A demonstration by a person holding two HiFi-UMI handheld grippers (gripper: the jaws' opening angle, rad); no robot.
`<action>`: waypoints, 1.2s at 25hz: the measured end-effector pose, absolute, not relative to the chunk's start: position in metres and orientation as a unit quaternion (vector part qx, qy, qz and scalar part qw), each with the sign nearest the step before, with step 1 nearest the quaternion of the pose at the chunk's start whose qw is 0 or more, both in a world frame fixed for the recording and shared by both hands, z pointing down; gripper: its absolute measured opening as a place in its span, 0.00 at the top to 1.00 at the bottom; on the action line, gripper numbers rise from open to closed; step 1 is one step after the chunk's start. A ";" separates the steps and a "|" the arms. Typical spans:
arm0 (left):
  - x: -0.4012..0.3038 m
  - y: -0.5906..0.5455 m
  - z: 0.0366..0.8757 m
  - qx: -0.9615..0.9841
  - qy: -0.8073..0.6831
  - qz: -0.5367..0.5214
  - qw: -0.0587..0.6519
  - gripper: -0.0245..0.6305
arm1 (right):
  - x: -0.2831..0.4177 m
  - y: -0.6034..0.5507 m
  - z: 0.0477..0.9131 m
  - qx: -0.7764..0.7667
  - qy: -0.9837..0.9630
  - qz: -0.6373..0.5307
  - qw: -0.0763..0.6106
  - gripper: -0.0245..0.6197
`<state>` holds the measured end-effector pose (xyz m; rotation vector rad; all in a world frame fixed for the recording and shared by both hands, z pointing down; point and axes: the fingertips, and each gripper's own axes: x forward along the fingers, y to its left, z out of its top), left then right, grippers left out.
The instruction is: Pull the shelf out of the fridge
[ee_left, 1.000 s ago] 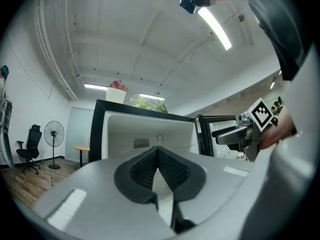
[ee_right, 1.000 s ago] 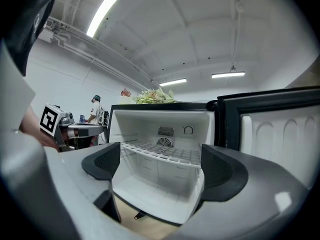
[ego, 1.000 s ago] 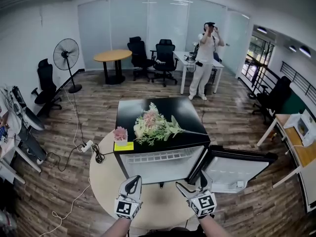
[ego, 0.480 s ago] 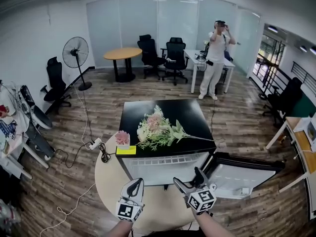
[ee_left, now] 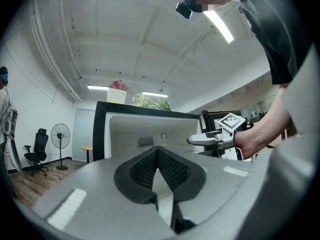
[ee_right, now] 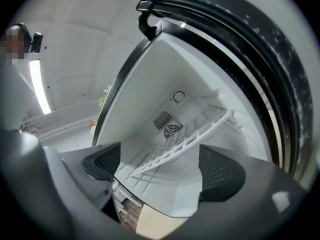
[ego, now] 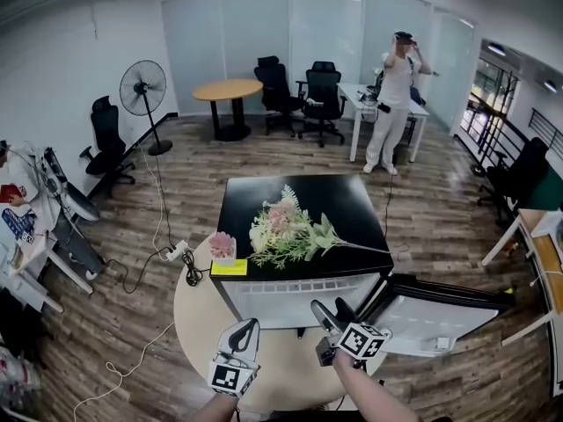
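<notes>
A black mini fridge [ego: 345,207] stands in the middle of the head view with its door [ego: 433,311] swung open to the right. The right gripper view looks into its white inside, where a white wire shelf [ee_right: 186,138] sits across the cavity. My right gripper [ego: 330,311] is open just in front of the opening, rolled to one side. Its pads [ee_right: 220,171] are wide apart with nothing between them. My left gripper [ego: 247,329] hangs lower and left of it, shut on nothing, its pads [ee_left: 171,166] meeting at the tip. The left gripper view shows the fridge [ee_left: 125,129] ahead.
A bouquet [ego: 283,232] lies on the fridge top, with a small pink flower pot [ego: 220,244] and a yellow note [ego: 227,268] at its left front corner. The fridge stands on a round beige table [ego: 201,323]. A cable and power strip [ego: 176,253] lie left. A person [ego: 396,104] stands far behind.
My right gripper has moved up and forward toward the fridge opening and has rolled over. The left gripper has stayed about where it was. The head view has shifted slightly.
</notes>
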<state>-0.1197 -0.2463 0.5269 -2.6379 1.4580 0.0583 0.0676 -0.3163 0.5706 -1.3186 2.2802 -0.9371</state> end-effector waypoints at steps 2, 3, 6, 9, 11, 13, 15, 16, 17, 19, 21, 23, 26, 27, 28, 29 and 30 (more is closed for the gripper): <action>-0.120 -0.246 0.529 -0.873 0.484 0.018 0.060 0.96 | 0.063 -0.321 0.574 -0.456 0.797 -0.351 0.183 0.18; -0.120 -0.246 0.530 -0.872 0.485 0.017 0.058 0.96 | 0.062 -0.323 0.576 -0.453 0.793 -0.362 0.189 0.18; -0.120 -0.245 0.532 -0.871 0.487 0.016 0.057 0.96 | 0.061 -0.332 0.583 -0.444 0.769 -0.403 0.223 0.19; -0.120 -0.245 0.534 -0.872 0.486 0.017 0.058 0.96 | 0.061 -0.344 0.595 -0.436 0.731 -0.452 0.267 0.19; -0.119 -0.245 0.535 -0.873 0.485 0.014 0.055 0.96 | 0.062 -0.349 0.604 -0.435 0.705 -0.481 0.288 0.19; -0.119 -0.245 0.537 -0.874 0.484 0.013 0.053 0.96 | 0.061 -0.352 0.613 -0.438 0.682 -0.504 0.298 0.20; -0.120 -0.245 0.540 -0.874 0.483 0.013 0.052 0.96 | 0.058 -0.358 0.617 -0.429 0.675 -0.513 0.312 0.21; -0.120 -0.245 0.540 -0.874 0.483 0.012 0.051 0.96 | 0.056 -0.361 0.618 -0.425 0.673 -0.516 0.317 0.22; -0.120 -0.245 0.541 -0.874 0.482 0.010 0.050 0.96 | 0.054 -0.363 0.618 -0.420 0.671 -0.520 0.322 0.23; -0.121 -0.246 0.541 -0.874 0.483 0.009 0.049 0.96 | 0.051 -0.369 0.621 -0.410 0.661 -0.531 0.336 0.25; -0.122 -0.246 0.543 -0.875 0.481 0.008 0.048 0.96 | 0.050 -0.375 0.625 -0.401 0.644 -0.547 0.353 0.26; -0.123 -0.245 0.543 -0.874 0.483 0.007 0.047 0.96 | 0.051 -0.379 0.629 -0.398 0.631 -0.557 0.365 0.29; -0.127 -0.245 0.546 -0.871 0.489 0.006 0.043 0.96 | 0.052 -0.381 0.631 -0.399 0.625 -0.561 0.369 0.42; -0.128 -0.245 0.546 -0.871 0.489 0.003 0.041 0.96 | 0.052 -0.380 0.631 -0.401 0.623 -0.562 0.368 0.45; -0.129 -0.245 0.545 -0.871 0.490 0.001 0.039 0.96 | 0.051 -0.380 0.632 -0.404 0.620 -0.564 0.367 0.51; -0.129 -0.245 0.544 -0.870 0.491 0.002 0.040 0.96 | 0.051 -0.380 0.632 -0.405 0.617 -0.566 0.368 0.54; -0.129 -0.245 0.543 -0.870 0.491 0.002 0.040 0.96 | 0.050 -0.381 0.632 -0.402 0.616 -0.567 0.371 0.56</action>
